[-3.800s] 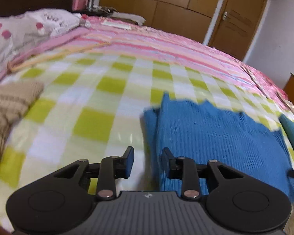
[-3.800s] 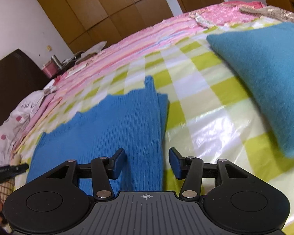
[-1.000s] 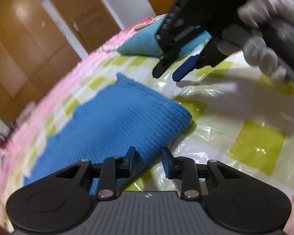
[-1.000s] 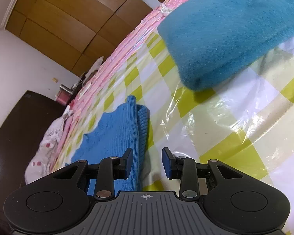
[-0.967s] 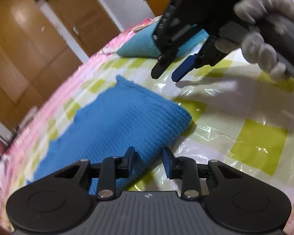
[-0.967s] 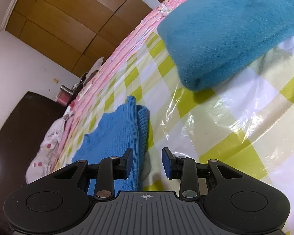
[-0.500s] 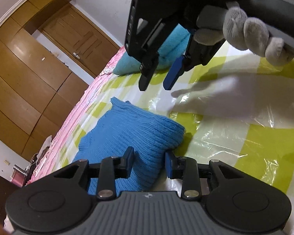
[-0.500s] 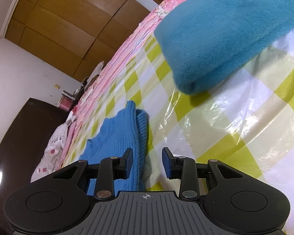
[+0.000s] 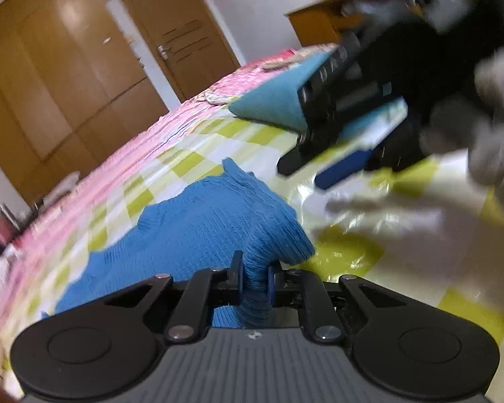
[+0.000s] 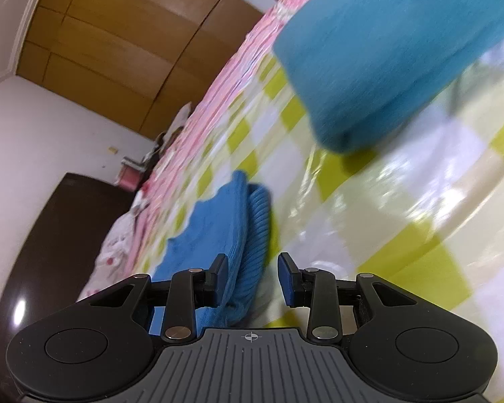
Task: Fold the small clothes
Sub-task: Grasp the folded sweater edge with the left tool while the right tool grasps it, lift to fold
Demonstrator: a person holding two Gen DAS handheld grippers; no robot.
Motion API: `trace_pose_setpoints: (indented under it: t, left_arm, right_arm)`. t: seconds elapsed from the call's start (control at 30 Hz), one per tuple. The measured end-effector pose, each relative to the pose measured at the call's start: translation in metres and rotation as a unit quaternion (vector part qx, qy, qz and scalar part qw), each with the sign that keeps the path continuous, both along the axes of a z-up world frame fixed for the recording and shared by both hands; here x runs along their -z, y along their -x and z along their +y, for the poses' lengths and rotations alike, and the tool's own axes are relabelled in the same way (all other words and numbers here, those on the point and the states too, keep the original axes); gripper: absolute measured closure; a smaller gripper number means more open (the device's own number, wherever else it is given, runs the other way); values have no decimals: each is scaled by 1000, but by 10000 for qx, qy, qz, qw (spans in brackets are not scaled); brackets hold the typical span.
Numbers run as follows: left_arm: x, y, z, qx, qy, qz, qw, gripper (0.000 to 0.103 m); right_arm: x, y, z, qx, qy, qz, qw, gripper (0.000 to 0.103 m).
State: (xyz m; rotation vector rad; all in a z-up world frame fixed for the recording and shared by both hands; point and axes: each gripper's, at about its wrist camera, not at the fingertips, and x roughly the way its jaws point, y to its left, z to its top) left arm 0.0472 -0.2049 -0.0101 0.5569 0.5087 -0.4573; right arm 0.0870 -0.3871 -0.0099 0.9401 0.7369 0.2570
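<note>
Left gripper [image 9: 254, 277]: has just closed, pinching the blue knit garment's [image 9: 198, 231] folded edge.
Right gripper [image 10: 252, 277]: jaws apart, empty.
Meaning: next fold can begin.

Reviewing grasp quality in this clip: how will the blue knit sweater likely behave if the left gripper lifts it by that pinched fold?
The blue knit sweater is probably floppy: it bunches between the left gripper fingers, so the rest should drape. Its ribbed knit likely grips well. The glossy plastic sheet beneath may let it slide.
</note>
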Motion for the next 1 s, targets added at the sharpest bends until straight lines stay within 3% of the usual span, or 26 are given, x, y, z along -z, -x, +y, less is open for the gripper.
trace_pose_setpoints:
  t: [0.23,0.43,0.53,0.87,1.0]
  left_arm:
    - [-10,1,14,65,486,223,9985,86]
    - [-20,-5,25,-6,844,272,9961,86]
    - [-25,-11,33,-69,1044,370,9938,86]
    - [-31,-15,44,49,1338,527,9896,87]
    - [-29,-15,48,94,1415,607,9880,87]
  right_arm:
    - [3,-19,14,-6,-484,45,9988,39]
    - [13,-27,15,64,-640,327,9974,39]
    - [13,-36,22,29,-480,403,9980,39]
    - [18,-49,36,-26,-558,590,9967,32]
    - [20,-57,38,169,-824,564,9949,28]
